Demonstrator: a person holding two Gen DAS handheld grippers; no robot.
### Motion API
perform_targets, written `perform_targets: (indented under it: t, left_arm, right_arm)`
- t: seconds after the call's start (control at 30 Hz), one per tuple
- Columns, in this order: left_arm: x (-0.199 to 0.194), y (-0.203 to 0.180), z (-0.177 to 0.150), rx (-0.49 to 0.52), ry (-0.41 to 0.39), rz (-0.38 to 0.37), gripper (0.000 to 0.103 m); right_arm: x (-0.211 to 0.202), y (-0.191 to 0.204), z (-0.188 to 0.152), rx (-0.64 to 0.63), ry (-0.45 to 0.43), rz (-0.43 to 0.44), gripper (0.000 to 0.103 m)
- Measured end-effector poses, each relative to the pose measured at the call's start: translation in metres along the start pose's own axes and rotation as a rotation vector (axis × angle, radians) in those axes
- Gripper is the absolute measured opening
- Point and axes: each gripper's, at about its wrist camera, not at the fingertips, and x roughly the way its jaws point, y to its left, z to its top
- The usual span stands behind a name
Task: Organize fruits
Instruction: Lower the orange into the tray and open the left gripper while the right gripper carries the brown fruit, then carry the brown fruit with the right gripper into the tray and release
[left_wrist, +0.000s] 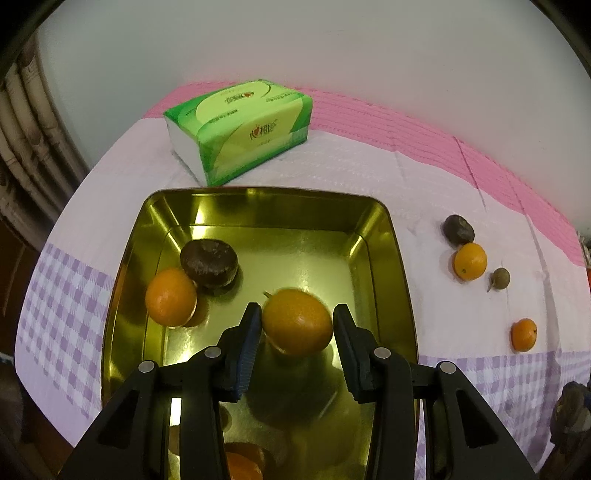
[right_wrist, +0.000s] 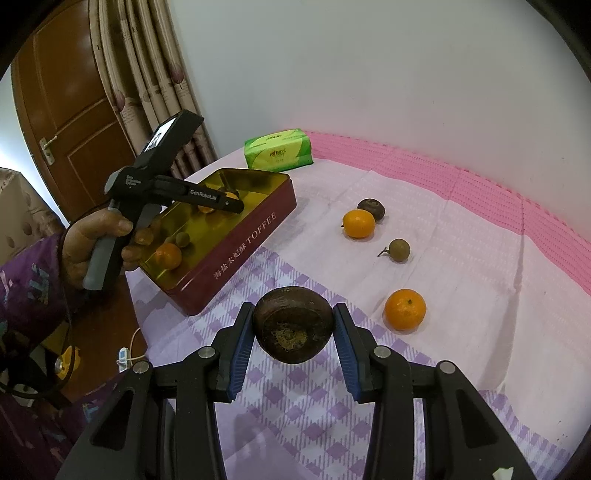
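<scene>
On the worktop (right_wrist: 461, 258), under a cloth of white, pink and lilac check, the biggest thing is the toffee tin (right_wrist: 236, 251), dark red outside and gold inside, which stands open at the left. Behind it, near the wall, lies a green tissue pack (left_wrist: 240, 129).

The left claw (left_wrist: 297, 325) hangs over the tin. Its jaws stand apart around a blurred orange (left_wrist: 297, 321); the left pad seems to touch the fruit, and a narrow gap shows at the right pad, so it is not clamped. Inside the tin a second orange (left_wrist: 170, 297) lies against the left wall, touching a dark brown fruit (left_wrist: 209, 263) just behind it. In the right wrist view one more orange and a small brown fruit also show in the tin's near corner.

The right claw (right_wrist: 293, 328) is clamped on a dark brown round fruit (right_wrist: 291, 328), held above the checked part of the cloth, both blue pads pressed on its sides.

To the right of the tin, four fruits lie on the cloth: an orange (right_wrist: 358, 223) touching a dark fruit (right_wrist: 371, 208), a small brown longan (right_wrist: 399, 250) with a stem nearby, and a mandarin (right_wrist: 405, 309) nearer the front edge.
</scene>
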Motion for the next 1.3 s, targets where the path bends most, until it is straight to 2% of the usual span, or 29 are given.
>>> perform_targets:
  t: [0.23, 0.53, 0.6, 0.77, 0.87, 0.93, 1.07, 1.3]
  left_arm:
    - [-0.010, -0.003, 0.006, 0.015, -0.035, 0.022, 0.042]
    - [-0.042, -0.011, -0.010, 0.024, -0.069, 0.079, 0.045]
    - [-0.050, -0.011, -0.016, 0.011, -0.067, 0.089, 0.049]
    - [-0.074, -0.009, -0.033, -0.040, -0.078, 0.097, 0.053]
    - [-0.091, -0.005, -0.048, -0.095, -0.093, 0.112, 0.063]
    - [-0.101, -0.001, -0.059, -0.128, -0.104, 0.120, 0.064]
    - [-0.117, 0.001, -0.081, -0.134, -0.113, 0.202, 0.068]
    - [-0.133, 0.008, -0.106, -0.124, -0.133, 0.254, 0.075]
  right_arm:
    - [0.000, 0.000, -0.001, 0.002, 0.000, 0.005, 0.039]
    - [-0.003, 0.006, 0.000, -0.003, -0.013, 0.010, 0.039]
    - [-0.005, 0.008, 0.002, -0.002, -0.019, 0.015, 0.039]
    - [-0.010, 0.016, 0.006, -0.011, -0.032, 0.030, 0.039]
    - [-0.011, 0.022, 0.009, -0.021, -0.037, 0.044, 0.039]
    - [-0.012, 0.027, 0.012, -0.030, -0.043, 0.053, 0.039]
    - [-0.011, 0.036, 0.018, -0.038, -0.049, 0.076, 0.039]
    - [-0.003, 0.053, 0.030, -0.036, -0.045, 0.127, 0.039]
